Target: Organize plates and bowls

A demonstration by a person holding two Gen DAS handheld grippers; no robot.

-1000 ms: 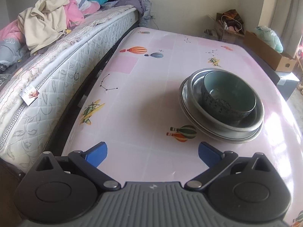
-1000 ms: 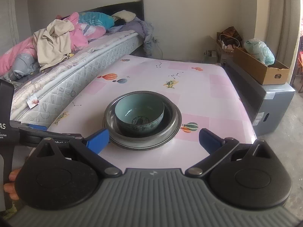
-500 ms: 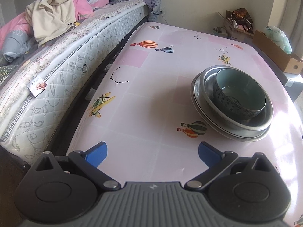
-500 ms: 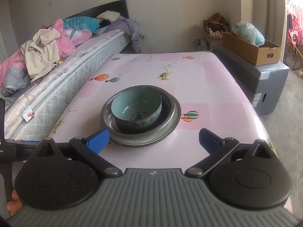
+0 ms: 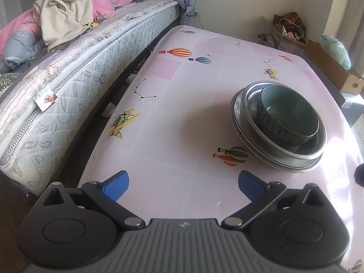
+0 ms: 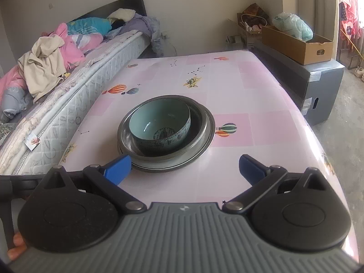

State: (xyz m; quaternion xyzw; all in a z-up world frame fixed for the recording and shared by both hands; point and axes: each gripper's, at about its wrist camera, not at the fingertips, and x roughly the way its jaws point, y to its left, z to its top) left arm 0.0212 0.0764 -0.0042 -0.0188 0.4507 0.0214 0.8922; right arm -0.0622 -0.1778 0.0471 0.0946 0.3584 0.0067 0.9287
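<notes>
A teal ceramic bowl (image 6: 160,125) (image 5: 287,119) sits inside a steel bowl (image 6: 200,125) (image 5: 250,104), which rests on a steel plate (image 6: 163,166) (image 5: 293,166). The stack stands on the pink table (image 6: 261,104) (image 5: 177,113). My right gripper (image 6: 184,169) is open, just in front of the stack, its left fingertip (image 6: 118,168) near the plate's rim. My left gripper (image 5: 183,185) is open over bare tablecloth, with the stack ahead and to its right. Neither holds anything.
A mattress (image 5: 75,84) (image 6: 75,100) piled with clothes runs along the table's left edge. A dark cabinet (image 6: 318,84) with a cardboard box (image 6: 295,43) stands to the right. A hand's fingers (image 6: 17,245) show at the lower left of the right wrist view.
Both grippers have drawn back and shifted slightly; the stack sits a little farther off and more to the right in the left view. The dishes have not moved.
</notes>
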